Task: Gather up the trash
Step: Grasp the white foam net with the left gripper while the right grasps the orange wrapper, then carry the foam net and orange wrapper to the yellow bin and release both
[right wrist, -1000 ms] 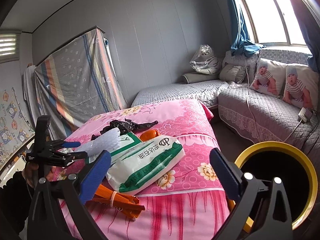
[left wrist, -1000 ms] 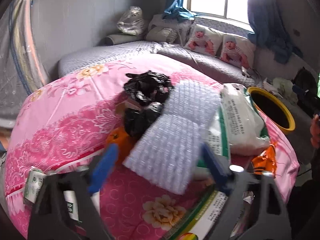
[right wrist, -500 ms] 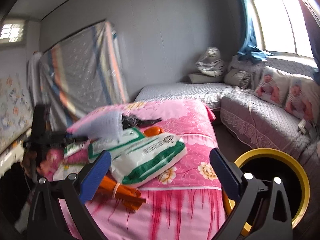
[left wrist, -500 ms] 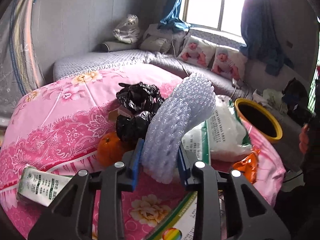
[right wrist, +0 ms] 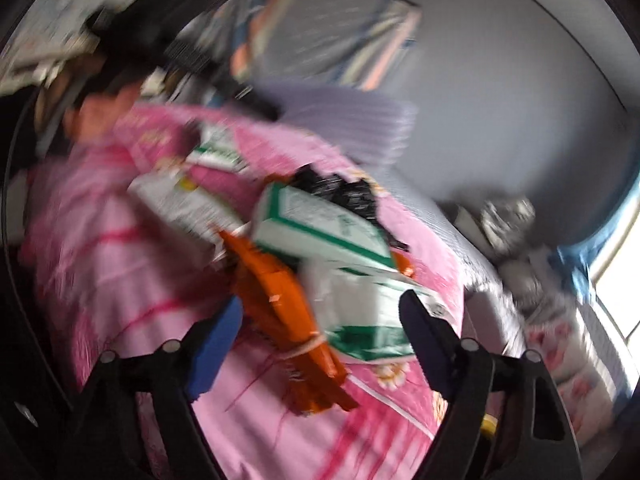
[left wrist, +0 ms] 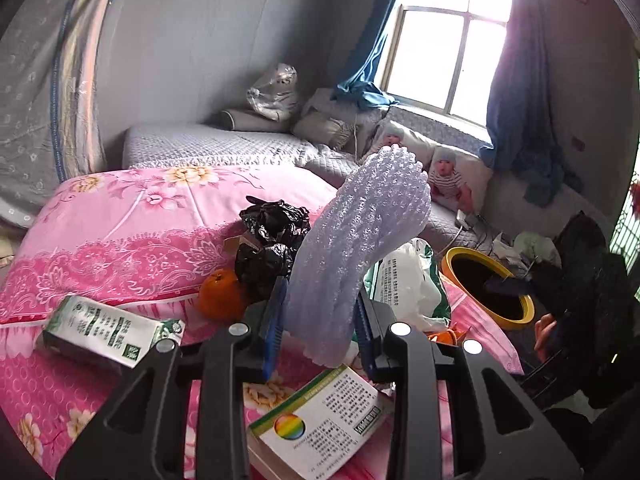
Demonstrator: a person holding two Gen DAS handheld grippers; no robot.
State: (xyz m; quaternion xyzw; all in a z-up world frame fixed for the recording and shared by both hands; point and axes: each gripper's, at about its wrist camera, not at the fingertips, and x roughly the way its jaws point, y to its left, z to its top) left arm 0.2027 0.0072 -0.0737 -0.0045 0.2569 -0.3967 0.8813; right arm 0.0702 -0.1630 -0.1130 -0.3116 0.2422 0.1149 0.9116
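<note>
Fingers of left gripper [left wrist: 320, 328] clamp foam sheet [left wrist: 360, 248], long axis rising up-right; yellow bin [left wrist: 490, 284] lies right, beyond. Right gripper [right wrist: 320, 340] spread wide, empty, probably nearing orange wrapper [right wrist: 280, 292] ahead; blurred.

Pink bedspread [left wrist: 120, 236] is wide open on the left. The orange [left wrist: 218, 294], black bags [left wrist: 272, 240] and white-green bag [left wrist: 404, 280] crowd the way to the yellow bin [left wrist: 520, 312].

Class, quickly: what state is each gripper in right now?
Left gripper: shut on the foam sheet.
Right gripper: open, holding nothing, above the orange bag.
</note>
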